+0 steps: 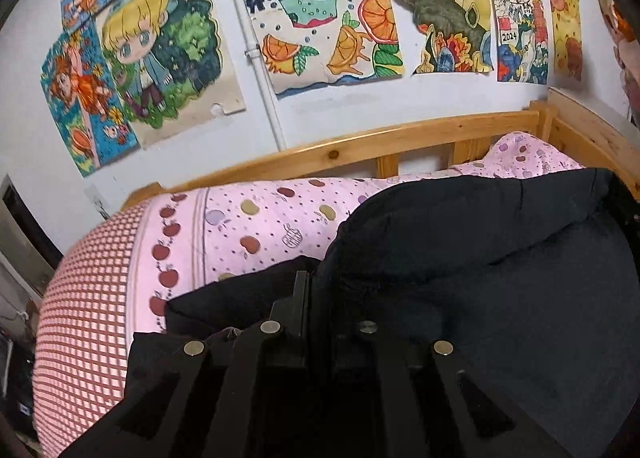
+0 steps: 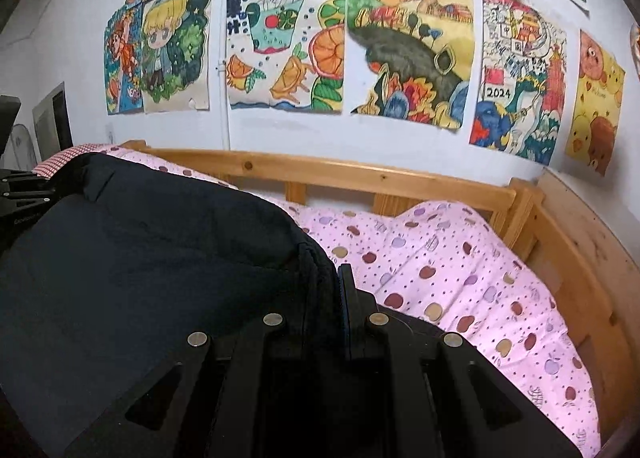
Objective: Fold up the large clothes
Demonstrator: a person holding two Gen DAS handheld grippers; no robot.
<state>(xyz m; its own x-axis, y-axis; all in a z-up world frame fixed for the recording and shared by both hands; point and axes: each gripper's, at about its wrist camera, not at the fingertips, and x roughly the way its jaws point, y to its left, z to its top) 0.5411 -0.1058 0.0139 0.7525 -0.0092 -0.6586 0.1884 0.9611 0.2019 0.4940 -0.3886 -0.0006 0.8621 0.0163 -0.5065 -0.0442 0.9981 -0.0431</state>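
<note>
A large dark navy garment (image 1: pixel 480 258) hangs stretched between my two grippers above the bed. In the left wrist view my left gripper (image 1: pixel 314 290) is shut on the garment's left edge, and the cloth spreads away to the right. In the right wrist view the same garment (image 2: pixel 140 258) fills the left half, and my right gripper (image 2: pixel 334 278) is shut on its right edge, at a thick seam. The left gripper's black body (image 2: pixel 24 194) shows at the far left of that view. More dark cloth (image 1: pixel 224 302) sags under the left gripper.
The bed has a pink apple-print sheet (image 2: pixel 460 270) and a red-and-white checked cover (image 1: pixel 88 298) at its left end. A wooden rail (image 2: pixel 360 174) runs along the wall side, a wooden headboard (image 2: pixel 580 258) at the right. Drawings (image 2: pixel 408 46) cover the white wall.
</note>
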